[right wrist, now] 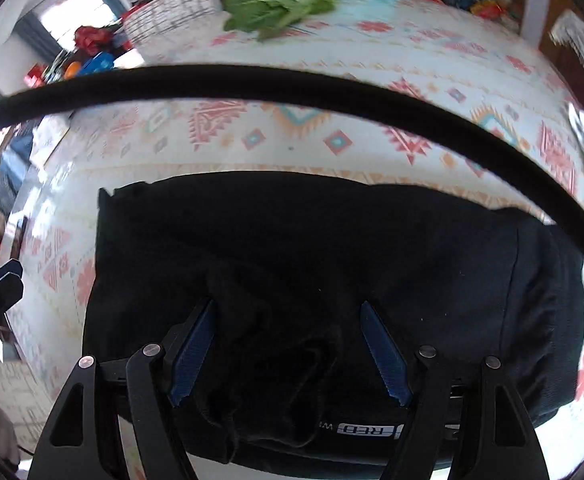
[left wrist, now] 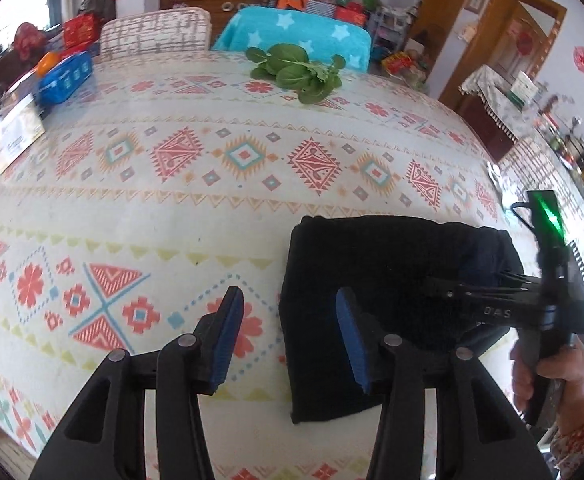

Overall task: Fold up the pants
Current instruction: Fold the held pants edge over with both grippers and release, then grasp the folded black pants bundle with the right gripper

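Two tongs work over a bench [left wrist: 140, 208] covered in a pale cloth with red, orange and teal diamond patterns. Black pants [right wrist: 292, 264] lie folded into a compact rectangle on the near right part of the bench, close to its front edge; a white label shows at their near hem in the right wrist view.

Left tongs [left wrist: 290, 338] stand wide apart, holding nothing. One blue pad hangs over bare cloth just left of the pants, the other over the pants' left edge. Right tongs [right wrist: 288, 350] also stand wide apart, poised above the near middle of the pants with rumpled fabric between the pads; whether the pads touch the fabric cannot be told. In the left wrist view the right tongs [left wrist: 508, 280] reach in from the right across the pants, with a green light on their body and a hand [left wrist: 552, 376] in a floral sleeve gripping the handle.

Open cloth stretches left of and beyond the pants. Far across the bench lies a bunch of leafy greens [left wrist: 300, 70]. At the far left edge sit a blue package [left wrist: 66, 78] and a white card [left wrist: 16, 136]. A black cable [right wrist: 292, 84] arcs across the right wrist view above the pants. Behind the bench stand two chairs, one draped in a teal star-print towel [left wrist: 296, 32]
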Demonstrator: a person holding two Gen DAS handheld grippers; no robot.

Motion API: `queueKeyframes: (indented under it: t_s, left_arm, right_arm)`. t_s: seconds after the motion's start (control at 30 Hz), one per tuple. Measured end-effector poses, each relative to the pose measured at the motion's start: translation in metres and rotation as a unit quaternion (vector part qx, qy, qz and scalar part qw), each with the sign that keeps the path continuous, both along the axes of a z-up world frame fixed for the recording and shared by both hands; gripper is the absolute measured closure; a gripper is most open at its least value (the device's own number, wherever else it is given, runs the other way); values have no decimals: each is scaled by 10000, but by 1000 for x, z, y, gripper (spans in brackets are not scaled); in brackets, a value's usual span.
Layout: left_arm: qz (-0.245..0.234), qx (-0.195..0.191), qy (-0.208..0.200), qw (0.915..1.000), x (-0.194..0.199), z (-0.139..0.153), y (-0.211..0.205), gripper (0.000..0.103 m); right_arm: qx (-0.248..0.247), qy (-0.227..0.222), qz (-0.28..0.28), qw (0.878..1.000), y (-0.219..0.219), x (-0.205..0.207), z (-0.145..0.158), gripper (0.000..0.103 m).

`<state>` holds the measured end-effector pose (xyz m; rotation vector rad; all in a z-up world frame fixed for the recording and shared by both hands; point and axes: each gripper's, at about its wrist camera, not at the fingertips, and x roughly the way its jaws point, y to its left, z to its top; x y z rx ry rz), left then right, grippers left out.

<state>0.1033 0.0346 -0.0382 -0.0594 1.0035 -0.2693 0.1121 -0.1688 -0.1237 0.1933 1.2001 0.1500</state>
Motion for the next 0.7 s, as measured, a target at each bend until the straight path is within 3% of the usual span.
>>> queueKeyframes:
  t_s: [0.23,0.37,0.5,0.6,0.7]
  left_arm:
    - [-562,65,101,9983,50,-8,-9,56]
    - [-990,-50,41,9951,66,-7,-25,56]
    - [-1452,189,105,9892,76,-23,-52,56]
    - [-1599,609,189,9851,86,-45,-69,56]
    - [-1608,780,235,9836,92,-61,-74,51]
  right_arm:
    - [-246,-671,-1059,9918,-4,-34,44,25]
    - [184,-1049,-1424,9841,16,-69,64,25]
    - [475,-1020,-1220,9861,51,-81,56,25]
    - [200,-746,-1055,9914,70,-73,35,25]
    - [-226,-564,-1042,9927,78,-57,15,25]
